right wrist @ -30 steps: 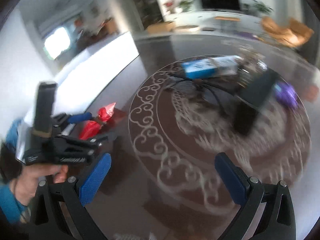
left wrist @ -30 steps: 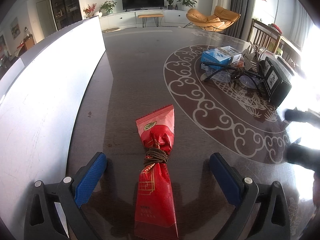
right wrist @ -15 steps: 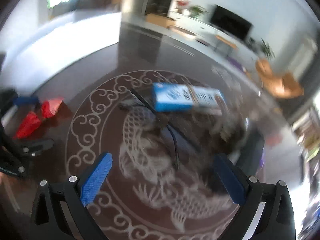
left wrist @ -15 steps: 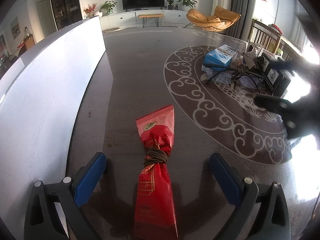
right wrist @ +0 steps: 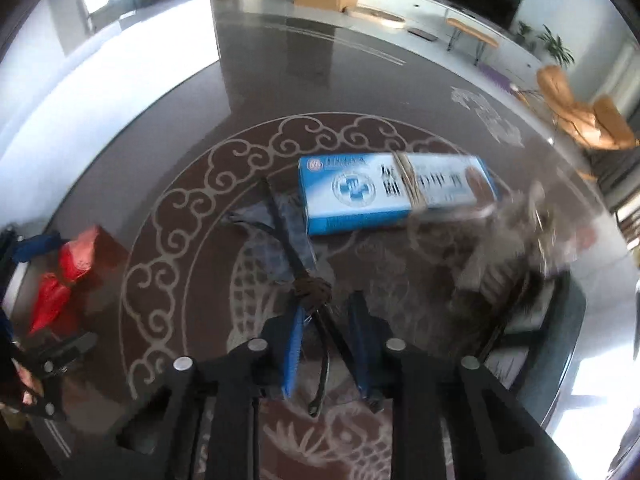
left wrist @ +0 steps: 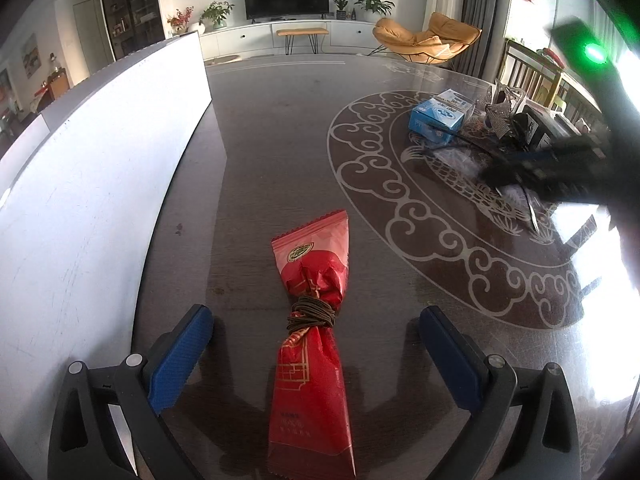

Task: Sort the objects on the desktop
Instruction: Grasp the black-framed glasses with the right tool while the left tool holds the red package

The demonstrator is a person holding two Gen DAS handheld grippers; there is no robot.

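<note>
Sorting barely begun: red snack packet (left wrist: pixel 310 364) lies untouched on the bench (left wrist: pixel 280 140) between the spread left gripper (left wrist: pixel 316 344) | right gripper (right wrist: pixel 326 344), wide apart a second ago, now pinches dark bundled glasses (right wrist: pixel 312 292) beside blue box (right wrist: pixel 394 190) | clutter remains

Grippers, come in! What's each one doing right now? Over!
Left gripper open, astride red snack packet, not touching. Right gripper shut on thin black rods. Blue box just beyond, apart.
</note>
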